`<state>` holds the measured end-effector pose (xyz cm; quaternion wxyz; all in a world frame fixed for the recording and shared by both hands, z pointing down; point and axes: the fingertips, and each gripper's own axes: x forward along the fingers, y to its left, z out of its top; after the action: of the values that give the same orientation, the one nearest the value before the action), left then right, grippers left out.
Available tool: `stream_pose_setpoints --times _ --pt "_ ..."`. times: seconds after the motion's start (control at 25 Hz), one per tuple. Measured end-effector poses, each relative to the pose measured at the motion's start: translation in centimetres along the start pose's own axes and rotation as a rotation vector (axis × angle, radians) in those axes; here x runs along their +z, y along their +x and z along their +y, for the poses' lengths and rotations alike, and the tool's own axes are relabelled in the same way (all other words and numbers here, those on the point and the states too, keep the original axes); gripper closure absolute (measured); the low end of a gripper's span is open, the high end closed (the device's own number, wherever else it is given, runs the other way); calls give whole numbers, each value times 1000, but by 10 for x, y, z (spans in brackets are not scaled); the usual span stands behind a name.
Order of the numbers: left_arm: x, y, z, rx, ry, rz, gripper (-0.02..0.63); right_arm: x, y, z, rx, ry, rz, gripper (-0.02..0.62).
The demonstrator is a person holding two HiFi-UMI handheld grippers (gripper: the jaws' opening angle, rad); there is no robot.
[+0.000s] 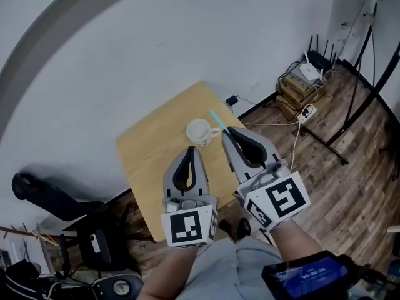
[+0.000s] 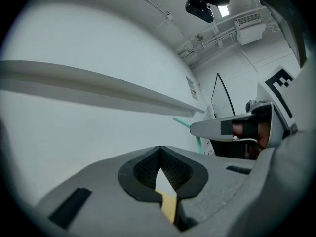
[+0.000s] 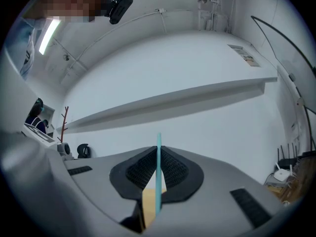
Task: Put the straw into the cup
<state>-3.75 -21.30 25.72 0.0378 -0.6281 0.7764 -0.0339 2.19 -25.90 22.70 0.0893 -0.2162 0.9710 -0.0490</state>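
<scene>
Right gripper view: the right gripper [image 3: 157,153] has its fingers [image 3: 139,174] pinched shut on the teal straw [image 3: 158,174], which runs up the seam between the pads and pokes past their tips toward 12 o'clock. In the head view the straw's free end slants to about 11 o'clock, just beside the white cup [image 1: 200,132] on the wooden bench [image 1: 147,161] — the cup sits at 9 o'clock from those fingertips. The left gripper [image 1: 191,149] hovers at the cup's 6 o'clock, fingers [image 2: 142,171] closed together on nothing.
</scene>
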Motion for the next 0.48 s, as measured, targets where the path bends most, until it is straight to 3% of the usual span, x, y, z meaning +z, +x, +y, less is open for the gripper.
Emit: stream_pose_setpoints --times 0.2,0.48 --pt "3 0 17 36 -8 -15 607 7 17 8 31 -16 -12 577" --pt "-22 21 45 62 -53 22 607 -23 53 6 43 -11 55 577"
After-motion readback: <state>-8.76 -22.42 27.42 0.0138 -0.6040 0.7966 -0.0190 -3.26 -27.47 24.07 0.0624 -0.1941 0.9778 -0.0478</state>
